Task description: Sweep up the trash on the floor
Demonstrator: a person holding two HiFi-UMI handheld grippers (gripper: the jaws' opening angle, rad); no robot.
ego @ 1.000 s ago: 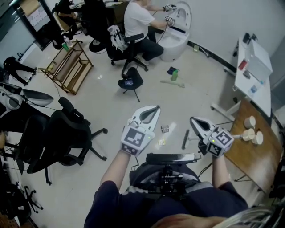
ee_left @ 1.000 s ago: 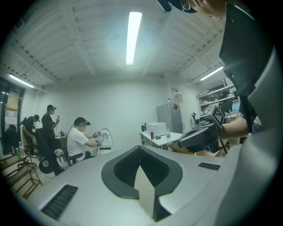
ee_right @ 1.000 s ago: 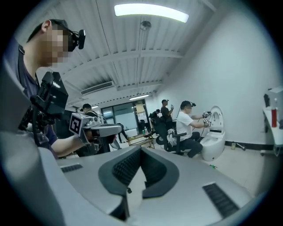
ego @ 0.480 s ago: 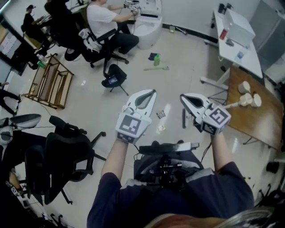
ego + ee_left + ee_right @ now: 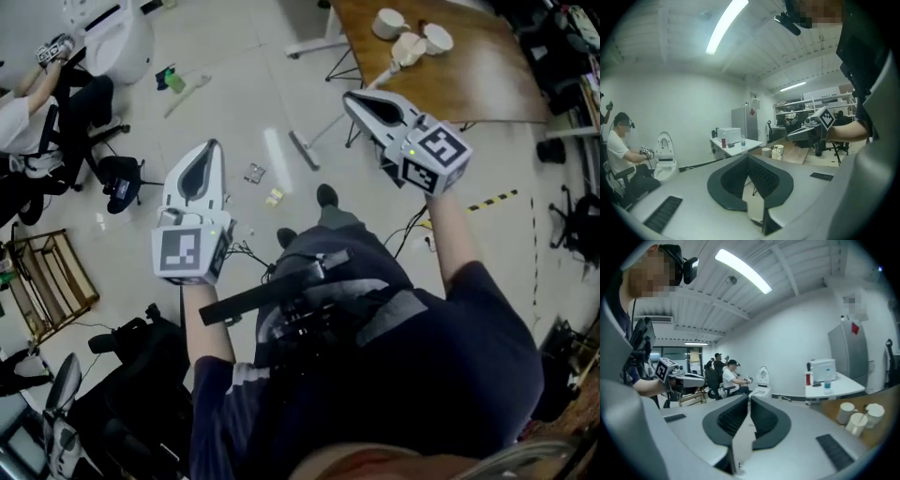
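Two small scraps of trash (image 5: 254, 172) (image 5: 274, 197) lie on the pale floor between my two grippers. A grey long-handled tool (image 5: 302, 148) lies on the floor just beyond them. My left gripper (image 5: 208, 146) is held in the air left of the scraps, shut and empty; its tips (image 5: 747, 156) meet. My right gripper (image 5: 349, 97) hangs near the wooden table's corner. Its jaws (image 5: 749, 398) have just been opening to a narrow slit, and nothing is between them. Each gripper view shows the other gripper (image 5: 811, 131) (image 5: 679, 376) off to one side.
A wooden table (image 5: 469, 75) with three cups (image 5: 410, 45) stands at the upper right. A toilet (image 5: 117, 37), a green bottle (image 5: 176, 82) and a seated person (image 5: 28, 112) are at the upper left. A wooden rack (image 5: 37, 281) and black chairs (image 5: 141, 375) fill the left.
The head view has swung round, so the wooden table now lies at the top. Both grippers have moved sideways and stand further apart. The right gripper's jaws look slightly parted now.
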